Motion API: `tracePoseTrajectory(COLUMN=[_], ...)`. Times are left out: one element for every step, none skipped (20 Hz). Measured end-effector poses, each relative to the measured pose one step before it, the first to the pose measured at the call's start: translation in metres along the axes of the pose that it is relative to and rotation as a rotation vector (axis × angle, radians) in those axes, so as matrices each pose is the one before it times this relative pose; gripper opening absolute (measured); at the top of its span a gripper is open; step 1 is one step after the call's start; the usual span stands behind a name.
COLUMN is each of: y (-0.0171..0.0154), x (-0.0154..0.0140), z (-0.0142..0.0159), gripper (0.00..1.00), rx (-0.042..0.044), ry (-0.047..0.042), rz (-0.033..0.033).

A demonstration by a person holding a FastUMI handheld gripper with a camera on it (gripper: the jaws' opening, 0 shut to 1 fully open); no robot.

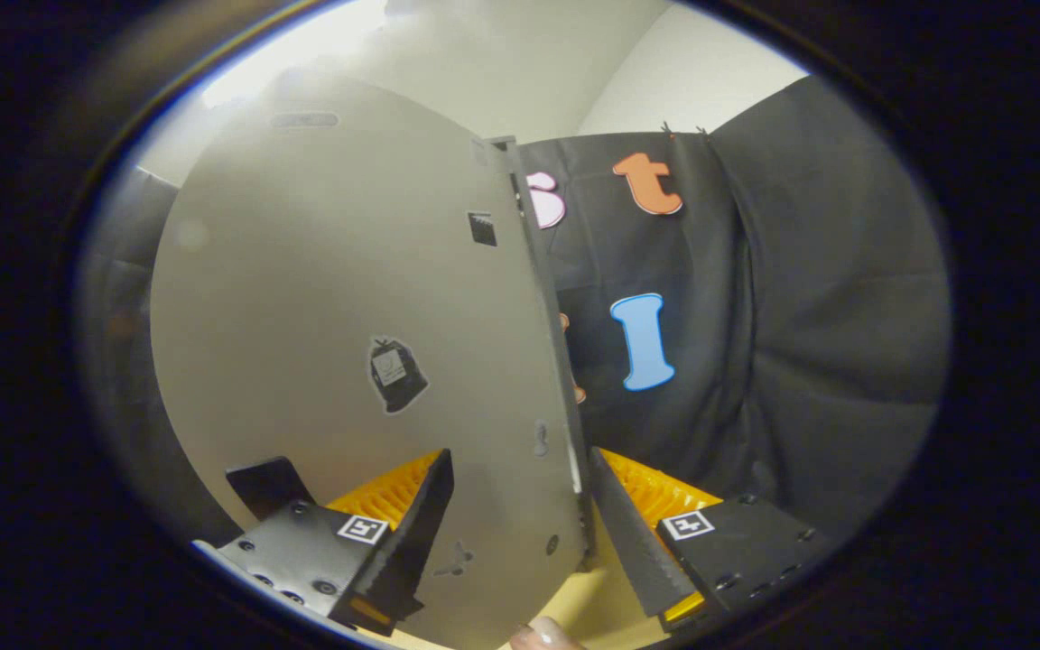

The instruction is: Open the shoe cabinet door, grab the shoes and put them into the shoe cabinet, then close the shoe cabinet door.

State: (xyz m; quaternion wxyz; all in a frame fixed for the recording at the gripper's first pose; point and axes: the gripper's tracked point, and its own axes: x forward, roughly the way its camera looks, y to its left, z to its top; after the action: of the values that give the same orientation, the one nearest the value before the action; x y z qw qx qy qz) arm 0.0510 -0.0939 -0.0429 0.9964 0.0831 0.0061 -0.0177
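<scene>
Fingers stood apart, one on each side of the free edge of the cabinet door, and you could not tell whether both pressed on it. You had the door swung open, a flat grey panel rising ahead of the fingers with its thin edge running up between them, and a small sticker on its face. A fingertip showed just below the panel. That panel looked thin, stiff and light, probably smooth enough to slip, so you would likely have done best to take it at the free edge, far from the hinge.
</scene>
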Motion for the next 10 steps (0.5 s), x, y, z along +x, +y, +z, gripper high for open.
tracePoseTrajectory(y=[0.01411,0.01368,0.01310,0.01531,0.01501,0.01800,0.01114,0.01048,0.00932,0.00497], x=[0.00452,0.00505,0.00412,0.00880,0.00712,0.00779,0.00700,0.00802,0.00914,0.00981], z=[-0.00204,-0.00257,-0.00266,-0.00557,-0.00382,-0.00376,-0.00436,-0.00420,-0.00402,-0.00350], gripper=[0.94,0.94,0.94,0.94,0.94,0.94,0.95,0.95,0.95,0.95], rx=[-0.00242,-0.00521,0.00026,0.00361,0.00000,-0.00345,-0.00440,-0.00447,-0.00231,0.00193], ry=[-0.00242,-0.00266,0.00326,0.00639,0.00235,0.00153,0.00330,0.00498,0.00599,0.00862], rz=[0.01021,0.00507,0.01210,0.01734,0.01491,0.01908,0.01112,0.00826,0.00323,-0.00272])
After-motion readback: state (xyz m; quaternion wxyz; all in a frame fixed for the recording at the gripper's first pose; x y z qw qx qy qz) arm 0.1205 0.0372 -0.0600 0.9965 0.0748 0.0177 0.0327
